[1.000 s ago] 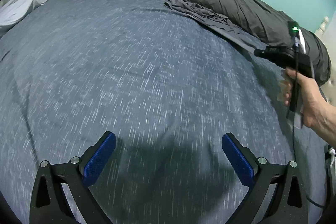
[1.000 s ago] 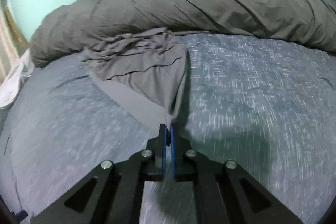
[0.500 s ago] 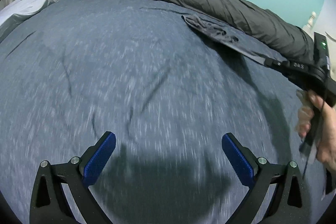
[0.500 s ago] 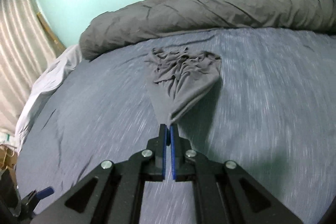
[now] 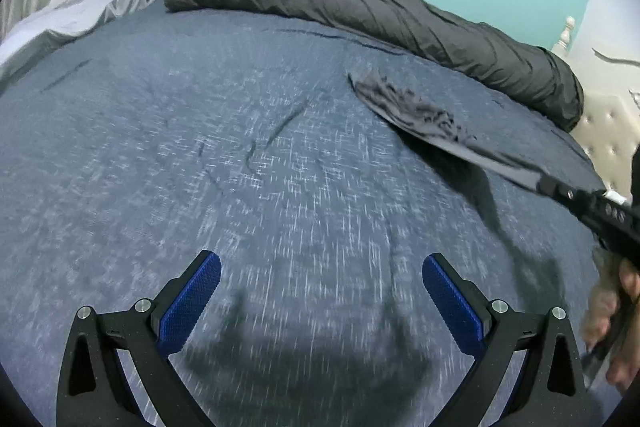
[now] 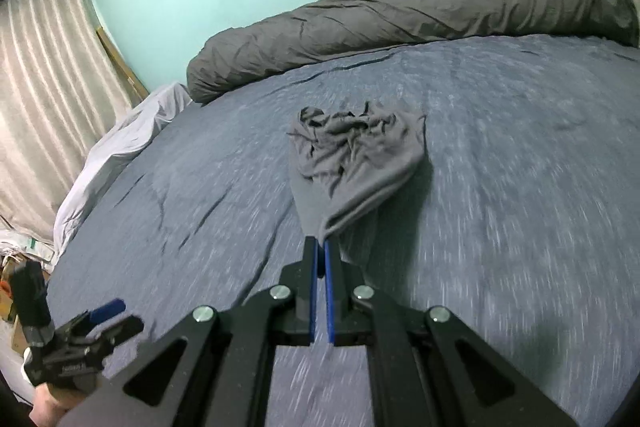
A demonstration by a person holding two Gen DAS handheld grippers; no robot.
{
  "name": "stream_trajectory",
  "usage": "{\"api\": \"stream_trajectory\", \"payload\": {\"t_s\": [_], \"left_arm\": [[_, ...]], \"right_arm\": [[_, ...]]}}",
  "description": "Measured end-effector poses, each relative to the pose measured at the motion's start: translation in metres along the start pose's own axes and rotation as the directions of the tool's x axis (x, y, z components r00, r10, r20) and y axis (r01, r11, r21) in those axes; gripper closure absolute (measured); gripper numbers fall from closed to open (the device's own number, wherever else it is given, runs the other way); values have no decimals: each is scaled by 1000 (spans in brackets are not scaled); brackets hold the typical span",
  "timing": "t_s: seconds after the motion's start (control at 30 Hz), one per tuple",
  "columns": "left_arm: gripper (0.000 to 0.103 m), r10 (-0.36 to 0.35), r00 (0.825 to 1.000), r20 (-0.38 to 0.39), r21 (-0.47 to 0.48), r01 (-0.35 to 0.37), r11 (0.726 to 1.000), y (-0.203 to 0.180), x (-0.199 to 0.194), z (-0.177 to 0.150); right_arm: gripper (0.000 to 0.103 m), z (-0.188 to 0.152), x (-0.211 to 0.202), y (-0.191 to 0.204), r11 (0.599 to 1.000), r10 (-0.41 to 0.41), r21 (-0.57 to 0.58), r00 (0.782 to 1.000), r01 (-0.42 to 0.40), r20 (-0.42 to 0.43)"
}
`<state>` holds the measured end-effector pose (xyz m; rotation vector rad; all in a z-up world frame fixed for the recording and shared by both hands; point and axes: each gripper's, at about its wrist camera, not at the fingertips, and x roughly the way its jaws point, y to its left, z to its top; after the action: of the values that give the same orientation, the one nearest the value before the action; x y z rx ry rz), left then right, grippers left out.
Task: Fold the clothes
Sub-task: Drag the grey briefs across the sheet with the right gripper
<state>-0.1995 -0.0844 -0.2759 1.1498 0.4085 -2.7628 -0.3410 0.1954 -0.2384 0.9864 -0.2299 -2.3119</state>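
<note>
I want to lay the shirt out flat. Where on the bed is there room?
The bedspread is bare between the grey garment and the white sheet, and in front of the left gripper. The far edge is taken up by the rolled duvet.

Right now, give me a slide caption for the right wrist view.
Right gripper shut on a corner of a crumpled grey garment, stretched across the blue bedspread.

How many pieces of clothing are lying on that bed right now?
1: a crumpled grey garment on the blue bedspread, one corner pinched in the right gripper. The rolled grey duvet behind could hide more.
</note>
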Motion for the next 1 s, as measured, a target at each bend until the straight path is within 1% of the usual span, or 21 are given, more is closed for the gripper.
{"api": "stream_trajectory", "payload": {"t_s": [0.07,0.2,0.4,0.5,0.63,0.77,0.97,1.0], "left_arm": [[0,-2,1000,15,0,2,1000,-2,-17,-6],[0,-11,1000,7,-21,11,1000,-2,-54,-24],[0,-19,1000,11,-52,19,998,2,-88,-48],[0,-27,1000,12,-63,27,998,0,-101,-60],[0,-39,999,15,-48,40,998,-4,-112,-69],[0,-54,998,24,-44,55,998,-5,-112,-75],[0,-48,999,16,-26,49,998,-2,-97,-82],[0,-40,999,16,-18,40,999,-2,-93,-83]], "right_arm": [[100,-14,-16,7,1000,-7,7,1000,7,-7],[100,-45,-54,24,999,-26,41,1000,26,-14],[100,-83,-113,45,999,-30,43,1000,29,1],[100,-104,-138,44,997,-35,63,999,35,-4],[100,-128,-163,36,993,-39,112,999,41,-17],[100,-153,-173,28,990,-57,127,997,63,-51],[100,-178,-148,-2,974,-107,185,986,130,-129],[97,-181,-143,-7,969,-118,199,983,145,-141]]}}
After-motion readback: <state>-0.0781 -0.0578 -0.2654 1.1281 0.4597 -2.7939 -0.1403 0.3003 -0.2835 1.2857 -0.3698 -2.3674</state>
